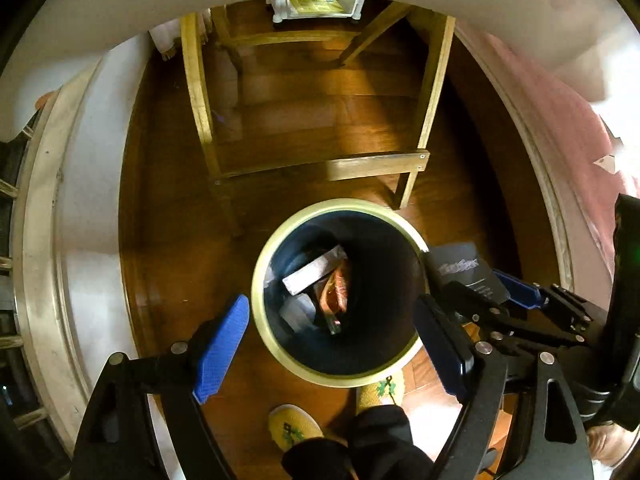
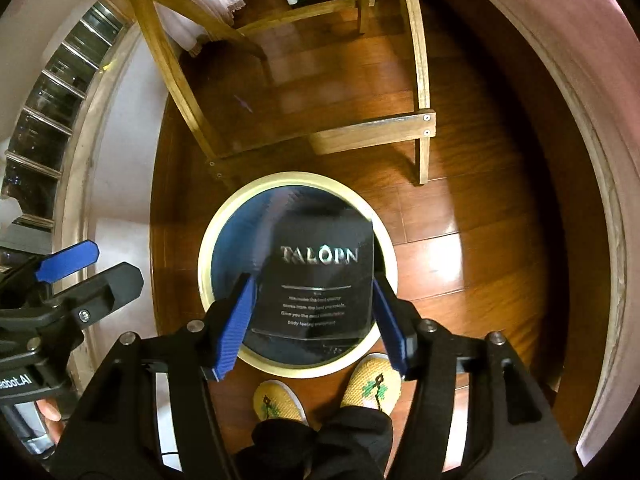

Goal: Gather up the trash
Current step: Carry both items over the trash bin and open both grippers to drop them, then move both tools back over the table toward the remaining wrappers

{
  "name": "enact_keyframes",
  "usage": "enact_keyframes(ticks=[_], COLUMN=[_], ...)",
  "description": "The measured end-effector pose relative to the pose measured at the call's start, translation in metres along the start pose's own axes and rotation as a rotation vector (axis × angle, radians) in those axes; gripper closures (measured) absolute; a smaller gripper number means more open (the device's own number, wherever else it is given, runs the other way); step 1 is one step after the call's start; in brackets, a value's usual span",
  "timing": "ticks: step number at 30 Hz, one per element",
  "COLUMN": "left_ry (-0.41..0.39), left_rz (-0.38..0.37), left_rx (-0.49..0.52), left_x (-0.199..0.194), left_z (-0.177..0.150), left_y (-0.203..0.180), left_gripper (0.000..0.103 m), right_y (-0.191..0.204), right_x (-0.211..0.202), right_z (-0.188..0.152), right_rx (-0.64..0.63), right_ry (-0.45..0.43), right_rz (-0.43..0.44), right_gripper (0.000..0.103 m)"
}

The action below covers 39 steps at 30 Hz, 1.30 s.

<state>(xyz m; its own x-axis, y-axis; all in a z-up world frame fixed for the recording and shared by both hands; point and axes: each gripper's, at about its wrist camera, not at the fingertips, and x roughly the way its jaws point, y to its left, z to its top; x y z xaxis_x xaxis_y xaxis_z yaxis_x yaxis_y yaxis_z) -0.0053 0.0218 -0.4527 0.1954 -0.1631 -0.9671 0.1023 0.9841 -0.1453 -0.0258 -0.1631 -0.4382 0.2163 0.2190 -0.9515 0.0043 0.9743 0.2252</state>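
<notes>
Poised over the bin (image 2: 208, 280) for dropping, the right tool (image 2: 314, 326) apparently loosely brackets a black packet (image 2: 320, 280); the left tool (image 1: 340, 344) gapes empty.

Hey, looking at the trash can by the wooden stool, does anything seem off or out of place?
Nothing is spilled. The black packet sits between the right gripper fingers over the trash can; whether it is gripped is unclear. Wrappers lie jumbled inside.

The black packet (image 2: 316, 280) reads "TALOPN"; the other gripper's body (image 2: 16, 382) bears "…bot.AI".
</notes>
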Motion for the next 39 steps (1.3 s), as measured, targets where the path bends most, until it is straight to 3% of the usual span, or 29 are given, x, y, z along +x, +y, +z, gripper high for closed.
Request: enact_keyframes(ticks=[9,16,20,25,39], left_ry=[-0.007,-0.049,-0.052,-0.075,-0.255], left_rz=[0.041,0.085,0.096,0.073,0.101], left_rx=[-0.031,-0.023,-0.011,0.003,-0.001], left_x=[-0.030,-0.092,-0.136,-0.201,-0.411], left_z=[0.001,0.004,0.012,0.023,0.051], left_y=[0.009,0.000,-0.012,-0.031,-0.064], left_gripper=[0.018,0.018,0.018,0.028,0.028], right_y=[0.010,0.020,0.029,0.039,0.078], right_x=[-0.018,-0.067,-0.111,-0.176,-0.368], right_z=[0.007,0.005,0.007,0.015,0.061], right_rx=[-0.029,-0.043,-0.063,-0.062,-0.186], right_ry=[-0.016,-0.034,-0.051,-0.081,-0.215], right_rz=[-0.002,0.005,0.016,0.034,0.068], right_gripper=[0.039,0.038,0.038,0.038,0.038])
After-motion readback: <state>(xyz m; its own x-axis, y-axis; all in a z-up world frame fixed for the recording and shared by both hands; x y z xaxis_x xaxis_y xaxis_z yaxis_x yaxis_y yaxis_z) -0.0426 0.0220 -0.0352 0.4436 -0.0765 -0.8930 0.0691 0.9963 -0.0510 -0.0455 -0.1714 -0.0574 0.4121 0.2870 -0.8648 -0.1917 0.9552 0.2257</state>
